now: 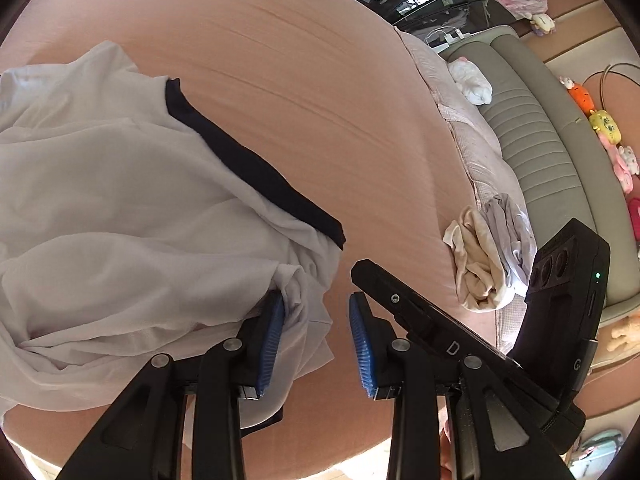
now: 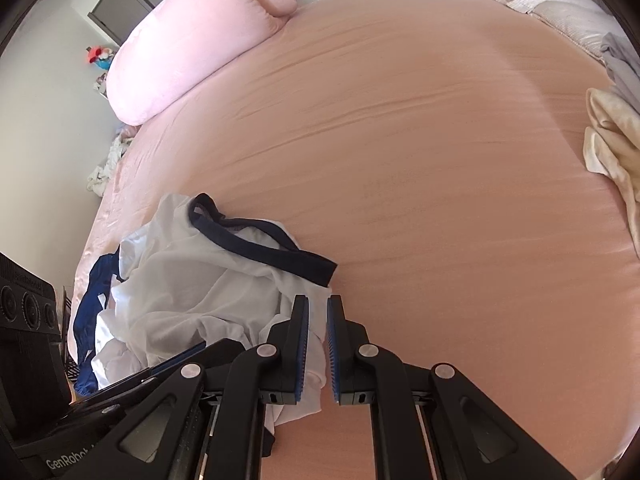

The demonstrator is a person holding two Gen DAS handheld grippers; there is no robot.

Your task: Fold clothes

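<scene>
1. The left claw [image 1: 316, 344] stands released, its blue pads [image 1: 362, 344] well apart. A bunched fold of the white shirt [image 1: 120, 208] lies against the inner face of its left pad; the right pad touches nothing.
2. The right claw [image 2: 318, 350] is nearly clenched, with only a narrow gap between its pads [image 2: 302, 354]. A strip of shirt [image 2: 192, 280] hem runs through that gap; I cannot tell whether it is truly pinched.
3. In the left view the shirt spreads from the claw toward 9 and 10 o'clock, its dark collar band [image 1: 256, 168] running toward 11 o'clock.
4. In the right view the shirt lies crumpled at 10 o'clock of the claw, the band [image 2: 264, 248] at 11 o'clock.
5. Both claws point low over the bed [image 2: 440, 200].
6. Farther out lie a cream cloth [image 1: 478, 260] at 2 o'clock in the left view and a pink pillow [image 2: 192, 40] at 11 o'clock in the right view.
</scene>
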